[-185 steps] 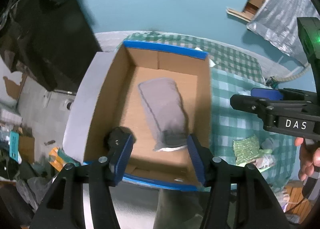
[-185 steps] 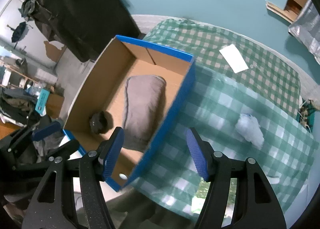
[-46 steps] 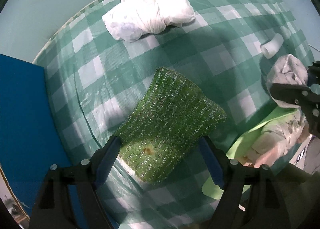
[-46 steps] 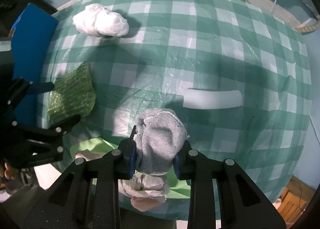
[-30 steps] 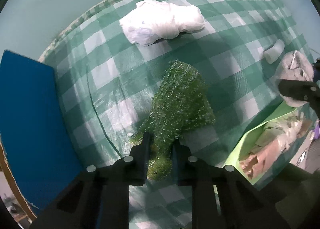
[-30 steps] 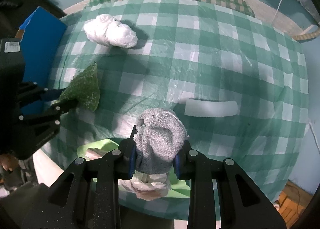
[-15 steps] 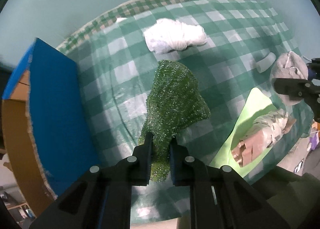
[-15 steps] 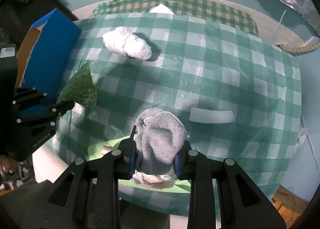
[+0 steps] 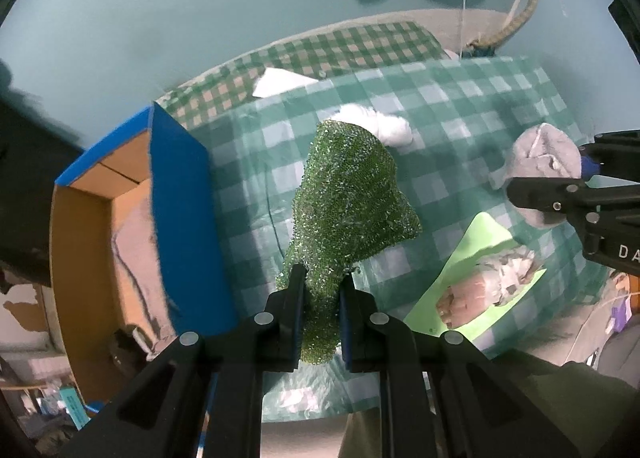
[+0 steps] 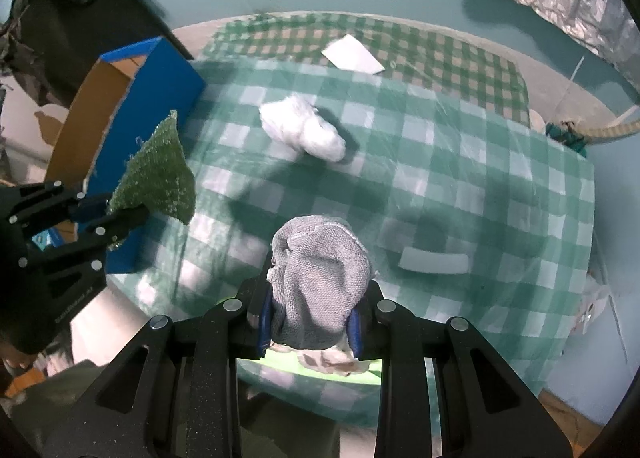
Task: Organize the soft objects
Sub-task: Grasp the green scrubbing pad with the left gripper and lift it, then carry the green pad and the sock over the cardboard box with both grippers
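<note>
Green mesh cloth (image 9: 344, 214) hides white bundle's (image 9: 394, 128) near side; box (image 9: 180, 194) interior cut by its blue wall; tablecloth (image 10: 460, 162) blurred.

Green scrubber (image 9: 352, 202) pinched between left gripper (image 9: 322, 290) fingers (image 9: 294, 298), above checkered tablecloth (image 9: 460, 130), beside blue box (image 9: 184, 218).

"DA" on the right gripper (image 9: 560, 182) body

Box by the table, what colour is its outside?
Blue outside, plain brown cardboard inside; the box shows best in the left wrist view.
</note>
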`<state>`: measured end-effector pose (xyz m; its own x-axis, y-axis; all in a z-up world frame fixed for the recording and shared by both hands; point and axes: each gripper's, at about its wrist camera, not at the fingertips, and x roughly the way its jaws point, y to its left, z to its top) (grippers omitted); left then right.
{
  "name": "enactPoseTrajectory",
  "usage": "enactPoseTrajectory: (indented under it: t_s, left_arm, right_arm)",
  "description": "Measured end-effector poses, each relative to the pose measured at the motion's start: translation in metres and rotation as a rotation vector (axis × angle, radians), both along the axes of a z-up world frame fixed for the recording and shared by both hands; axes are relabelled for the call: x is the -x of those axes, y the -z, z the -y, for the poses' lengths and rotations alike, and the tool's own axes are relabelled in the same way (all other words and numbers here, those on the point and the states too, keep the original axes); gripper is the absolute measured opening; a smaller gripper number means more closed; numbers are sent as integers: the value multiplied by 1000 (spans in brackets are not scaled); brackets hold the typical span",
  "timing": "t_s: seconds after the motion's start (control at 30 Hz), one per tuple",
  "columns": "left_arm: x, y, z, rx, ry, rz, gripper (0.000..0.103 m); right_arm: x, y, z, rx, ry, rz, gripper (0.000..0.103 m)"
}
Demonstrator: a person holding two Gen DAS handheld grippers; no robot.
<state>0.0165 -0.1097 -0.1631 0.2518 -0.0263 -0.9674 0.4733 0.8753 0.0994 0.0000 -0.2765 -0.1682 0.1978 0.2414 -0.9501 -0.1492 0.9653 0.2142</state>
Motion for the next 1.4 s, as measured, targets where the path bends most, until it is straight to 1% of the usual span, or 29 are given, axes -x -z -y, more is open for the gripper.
enactPoseTrajectory:
  t_s: [0.27,0.43,0.67,1.03,1.4]
  left_arm:
    - [-1,-26,-17,24,-77,27,15]
    - [0,-40,-30,41,-118,47,15]
    - [0,-50,-50,42,-173,57,15]
    - [-2,-56,-96,37,-288,61,15]
    - [-5,-61,-148,22,-396,76,15]
  right_arm:
    - [-3,-32,-16,-17,-42,40,27]
    - [-6,-47,-27,-32,-72,58,27]
    - [-13,-64,-49,-56,-117,82,27]
    - [-29,-73,-99,-81,-203,96,27]
    - [-45,-73,-154,-94,-306,102,27]
